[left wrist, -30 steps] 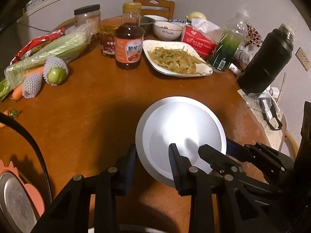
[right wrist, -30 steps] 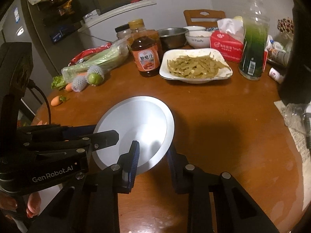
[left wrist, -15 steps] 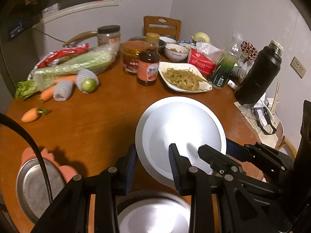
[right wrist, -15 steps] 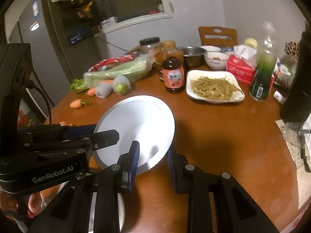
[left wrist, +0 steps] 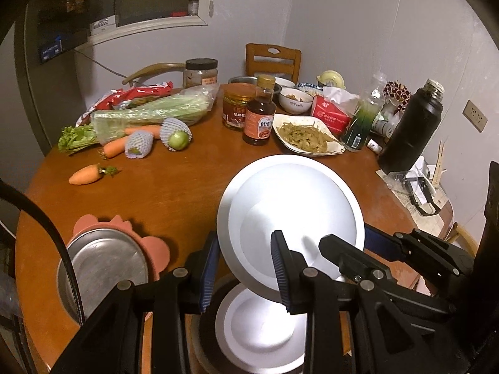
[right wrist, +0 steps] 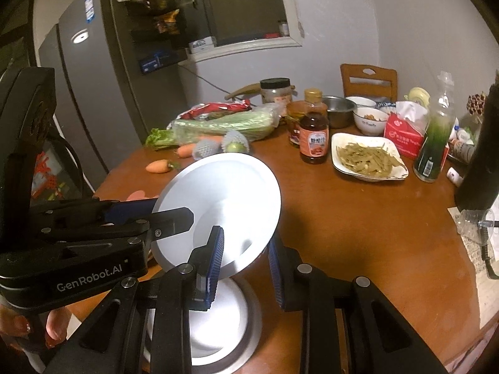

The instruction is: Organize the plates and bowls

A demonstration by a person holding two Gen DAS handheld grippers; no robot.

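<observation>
A white plate (left wrist: 293, 205) is held tilted in the air above the table's near edge. My left gripper (left wrist: 244, 268) is shut on its near left rim. My right gripper (right wrist: 244, 258) is shut on its right rim, and it also shows in the left wrist view (left wrist: 358, 249). The same plate shows in the right wrist view (right wrist: 224, 199). Directly below it a second white plate (left wrist: 259, 333) lies on a dark round base (right wrist: 243, 355). A metal plate (left wrist: 103, 265) sits on a pink mat (left wrist: 156, 249) at the near left.
The round wooden table (left wrist: 174, 187) carries carrots (left wrist: 84, 176), celery (left wrist: 149, 112), a sauce bottle (left wrist: 259, 115), jars, a dish of food (left wrist: 307, 137), a bowl (left wrist: 294, 101), a tissue pack, a green bottle and a black flask (left wrist: 411, 127). A fridge (right wrist: 93, 93) stands left.
Both grippers have lifted the white plate off the table and drawn it back toward the near edge. The second white plate and the metal plate have come into view below.
</observation>
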